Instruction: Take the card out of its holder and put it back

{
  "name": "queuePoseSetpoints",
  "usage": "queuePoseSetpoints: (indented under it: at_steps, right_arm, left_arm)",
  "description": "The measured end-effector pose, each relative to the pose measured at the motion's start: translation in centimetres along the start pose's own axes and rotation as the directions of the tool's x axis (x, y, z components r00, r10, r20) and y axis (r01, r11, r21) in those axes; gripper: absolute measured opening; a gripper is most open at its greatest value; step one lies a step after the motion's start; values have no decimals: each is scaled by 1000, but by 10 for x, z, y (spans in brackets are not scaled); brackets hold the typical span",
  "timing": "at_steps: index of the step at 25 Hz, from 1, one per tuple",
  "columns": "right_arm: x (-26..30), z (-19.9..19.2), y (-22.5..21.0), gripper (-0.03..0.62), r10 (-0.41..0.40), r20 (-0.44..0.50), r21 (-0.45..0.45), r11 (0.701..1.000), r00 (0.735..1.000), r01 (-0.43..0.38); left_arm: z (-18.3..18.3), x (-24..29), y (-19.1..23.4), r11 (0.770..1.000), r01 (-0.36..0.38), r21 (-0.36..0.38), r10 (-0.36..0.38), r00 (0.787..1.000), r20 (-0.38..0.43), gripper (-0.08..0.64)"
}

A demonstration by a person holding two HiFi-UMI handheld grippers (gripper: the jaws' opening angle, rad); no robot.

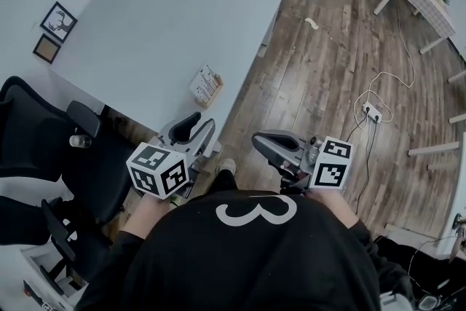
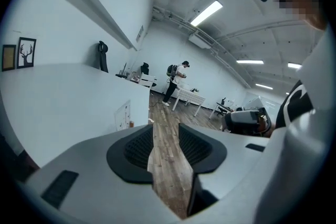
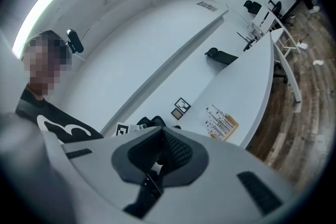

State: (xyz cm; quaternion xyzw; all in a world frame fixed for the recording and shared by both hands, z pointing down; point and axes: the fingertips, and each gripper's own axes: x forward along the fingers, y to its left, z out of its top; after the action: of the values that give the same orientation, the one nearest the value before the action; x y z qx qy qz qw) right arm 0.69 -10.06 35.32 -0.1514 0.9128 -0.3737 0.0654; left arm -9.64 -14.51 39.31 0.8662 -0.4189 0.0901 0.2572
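A white card stands in its small wooden holder (image 1: 206,86) near the front edge of the white table (image 1: 167,11). It shows again in the left gripper view as the card in its holder (image 2: 124,115), and in the right gripper view as the card holder (image 3: 223,124). My left gripper (image 1: 198,130) is held close to my body, short of the table edge, and is open (image 2: 165,131) with only floor between its pads. My right gripper (image 1: 263,142) hovers over the floor to the right, its pads closed together (image 3: 160,136) on nothing.
Two small framed pictures (image 1: 54,29) lie at the table's left. A black office chair (image 1: 44,149) stands left of me. A power strip with cable (image 1: 372,111) lies on the wood floor. A person (image 2: 176,81) stands far off by another table.
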Motion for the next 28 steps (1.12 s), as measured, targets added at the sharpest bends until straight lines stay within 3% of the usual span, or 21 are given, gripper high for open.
queuePoseSetpoints:
  at_steps: [4, 12, 24, 28]
  right_arm:
    - [15, 7, -15, 11, -7, -15, 14, 1000, 1000, 8]
    - [39, 16, -40, 11, -28, -35, 40, 999, 999, 30]
    - [59, 26, -67, 11, -75, -36, 82, 994, 997, 78]
    - [61, 26, -73, 11, -92, -33, 91, 991, 995, 95]
  left_arm:
    - [0, 11, 34, 999, -46, -17, 46, 999, -19, 150]
    - [-8, 35, 79, 997, -73, -35, 70, 994, -80, 150]
    - [-9, 77, 99, 1000, -12, -20, 10, 992, -122, 149]
    - [-10, 82, 104, 1000, -18, -12, 16, 992, -128, 103]
